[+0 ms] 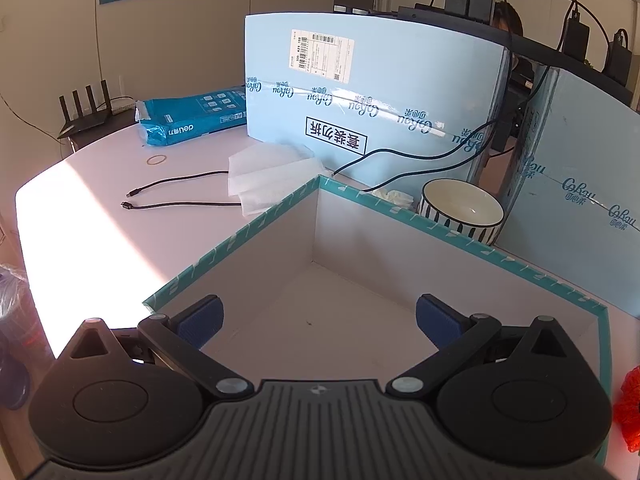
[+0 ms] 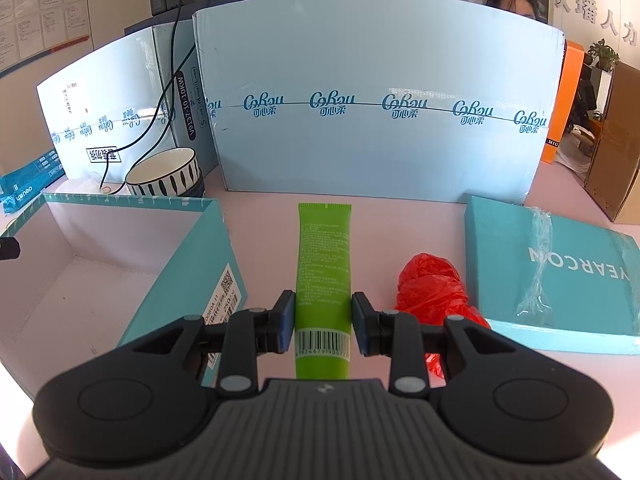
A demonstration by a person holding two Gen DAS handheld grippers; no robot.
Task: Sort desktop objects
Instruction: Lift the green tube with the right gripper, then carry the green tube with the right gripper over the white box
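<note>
A green tube (image 2: 324,264) with a barcode near its lower end sits between the blue pads of my right gripper (image 2: 323,320), which is shut on it above the pink table. The tube points away from me. To its left stands an open teal box (image 2: 188,248) with a white, bare inside. My left gripper (image 1: 318,322) hangs open over that same teal box (image 1: 248,236), with nothing between its fingers. A crumpled red plastic bag (image 2: 434,286) lies just right of the tube, and its edge shows at the right rim as the red bag (image 1: 630,408) in the left wrist view.
A teal box lid (image 2: 560,280) lies at the right. Tall light-blue cartons (image 2: 376,100) wall off the back. A striped bowl (image 1: 462,208) stands behind the box. Tissues (image 1: 272,178), a black cable (image 1: 176,192), a rubber band (image 1: 157,160) and a blue packet (image 1: 192,118) lie at the left.
</note>
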